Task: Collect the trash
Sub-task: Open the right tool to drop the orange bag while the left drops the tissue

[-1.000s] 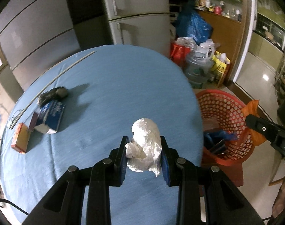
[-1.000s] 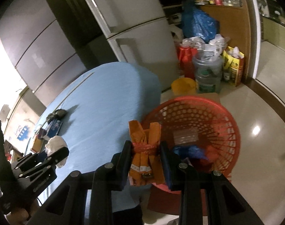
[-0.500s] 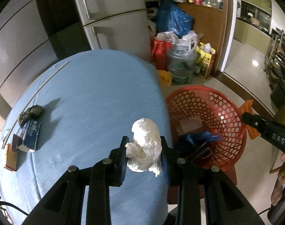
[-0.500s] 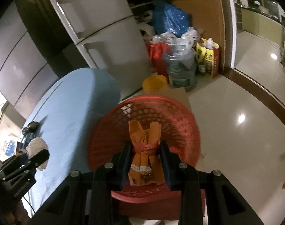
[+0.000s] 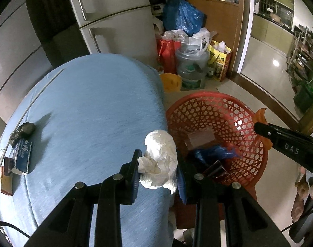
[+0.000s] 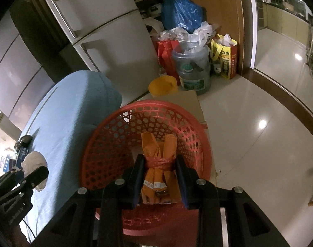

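Crumpled white tissue (image 5: 159, 158) pinched in left gripper (image 5: 158, 171) over the table's (image 5: 94, 107) right edge; orange wrapper (image 6: 158, 166) clamped in right gripper (image 6: 159, 178) above the red basket (image 6: 189, 127). Step: carry to drop. Next, likely: right releases; left must first clear the edge.

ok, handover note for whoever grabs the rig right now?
Left gripper: shut on the white crumpled paper, above the table's edge beside the red basket.
Right gripper: shut on the orange wrapper bundle, over the basket.
Done: some trash already lies in the basket.
Left: release both pieces into the basket, then see to the dark lump and the boxes on the blue table.
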